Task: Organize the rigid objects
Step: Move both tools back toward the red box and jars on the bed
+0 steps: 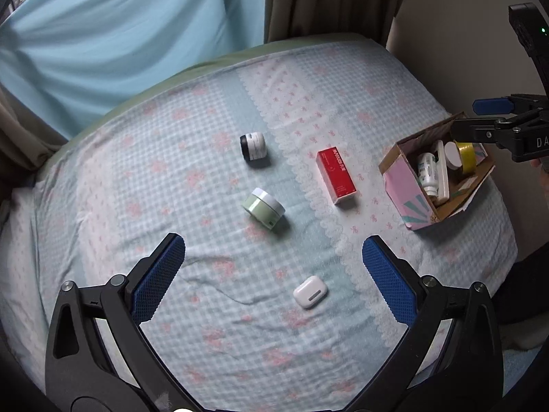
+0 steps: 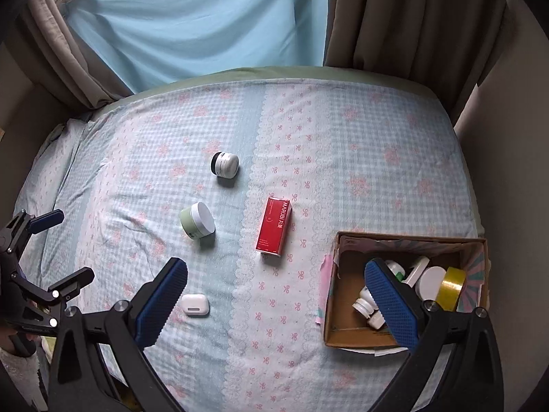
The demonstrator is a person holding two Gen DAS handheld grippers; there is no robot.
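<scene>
On the bed lie a white earbud case (image 1: 310, 291) (image 2: 195, 304), a green jar with a white lid (image 1: 264, 208) (image 2: 198, 221), a white jar with a black lid (image 1: 253, 146) (image 2: 224, 163) and a red carton (image 1: 336, 175) (image 2: 274, 225). A cardboard box (image 1: 405, 185) (image 2: 334, 295) at the right holds a white bottle (image 1: 427, 171), a yellow tape roll (image 2: 450, 288) and white jars. My left gripper (image 1: 273, 244) hangs open above the earbud case. My right gripper (image 2: 276, 269) is open, high over the bed, its right finger over the box.
The checked blue and pink sheet (image 1: 206, 309) covers the whole bed. A blue cloth (image 2: 192, 24) and brown curtains (image 2: 394, 17) hang behind the far edge. A wall (image 1: 446, 17) stands close on the right. Bare sheet lies between the objects.
</scene>
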